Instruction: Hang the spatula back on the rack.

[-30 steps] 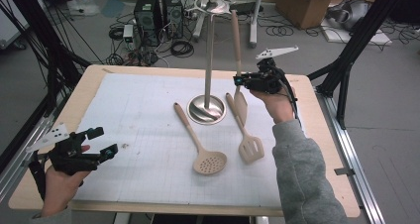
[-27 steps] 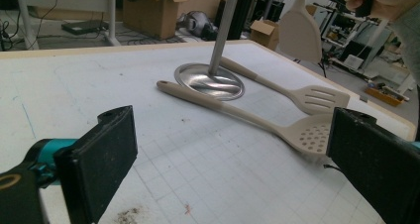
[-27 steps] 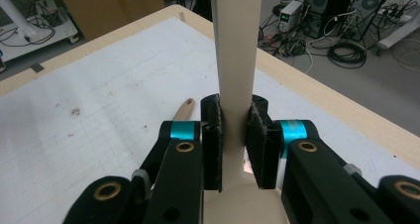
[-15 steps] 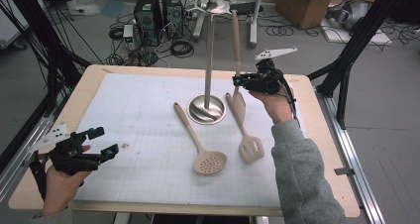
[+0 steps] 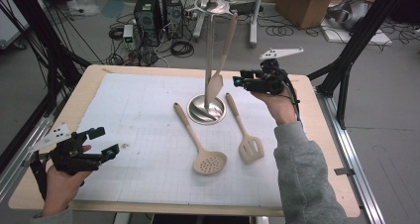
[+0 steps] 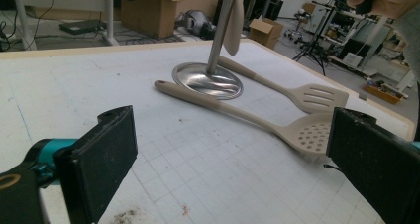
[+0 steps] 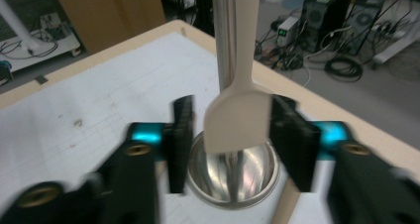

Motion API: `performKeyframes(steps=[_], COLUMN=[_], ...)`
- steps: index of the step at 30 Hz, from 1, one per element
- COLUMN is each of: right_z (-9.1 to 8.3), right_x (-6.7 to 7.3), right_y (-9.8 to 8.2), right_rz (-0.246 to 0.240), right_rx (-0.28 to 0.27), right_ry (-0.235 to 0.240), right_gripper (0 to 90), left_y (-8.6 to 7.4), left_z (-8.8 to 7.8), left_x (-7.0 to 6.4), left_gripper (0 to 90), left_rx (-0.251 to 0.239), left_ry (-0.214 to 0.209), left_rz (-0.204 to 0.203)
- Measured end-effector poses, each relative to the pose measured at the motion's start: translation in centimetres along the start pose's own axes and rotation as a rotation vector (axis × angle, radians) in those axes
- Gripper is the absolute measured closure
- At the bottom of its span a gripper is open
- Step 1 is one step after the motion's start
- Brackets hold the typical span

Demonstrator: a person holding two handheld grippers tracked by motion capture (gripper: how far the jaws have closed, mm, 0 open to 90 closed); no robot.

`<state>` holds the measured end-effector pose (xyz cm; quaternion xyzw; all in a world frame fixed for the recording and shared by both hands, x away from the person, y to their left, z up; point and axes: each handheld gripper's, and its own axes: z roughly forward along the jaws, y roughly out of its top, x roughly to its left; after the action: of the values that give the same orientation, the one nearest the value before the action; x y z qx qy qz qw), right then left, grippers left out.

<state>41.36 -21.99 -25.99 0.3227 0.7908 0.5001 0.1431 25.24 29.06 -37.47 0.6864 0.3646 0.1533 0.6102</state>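
Floor: grey concrete [image 5: 386, 115], strewn with black cables [image 5: 181, 48].
Bench: pale wooden rim [image 5: 317, 120], white gridded mat [image 5: 143, 120].
Beyond bench: black computer towers [image 5: 158, 11], cardboard boxes [image 5: 302, 3].
Sides: black frame struts [image 5: 354, 45].

table [image 5: 324, 149] | white mat [image 5: 148, 115] | stand base [image 5: 205, 112], skimmer [image 5: 200, 142], slotted turner [image 5: 245, 132]

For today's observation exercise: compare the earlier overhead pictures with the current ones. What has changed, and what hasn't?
The right tool has just been opening its jaws, letting go of the hanging spatula, which now hangs between them untouched. The left tool, skimmer, slotted turner and stand stayed put.
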Motion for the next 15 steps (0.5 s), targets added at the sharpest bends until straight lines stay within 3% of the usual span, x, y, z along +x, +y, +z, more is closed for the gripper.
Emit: performKeyframes(steps=[6, 12, 15], right_z=[-0.9, -1.8, -2.2], right_x=[0.4, 1.1, 1.2], right_y=[0.1, -0.1, -0.3], right_rz=[0.01, -0.002, -0.003], right_rx=[-0.05, -0.125, -0.13], right_ry=[-0.02, -0.032, -0.03], right_gripper=[13.5, 10.2, 10.2], left_y=[0.0, 0.2, 0.2], left_z=[-0.1, -0.3, -0.3], left_x=[0.1, 0.0, 0.0], left_gripper=[6.1, 6.1, 6.0], left_rx=[-0.007, -0.016, -0.016], left_ry=[0.0, -0.001, -0.001], left_rz=[0.001, 0.004, 0.01])
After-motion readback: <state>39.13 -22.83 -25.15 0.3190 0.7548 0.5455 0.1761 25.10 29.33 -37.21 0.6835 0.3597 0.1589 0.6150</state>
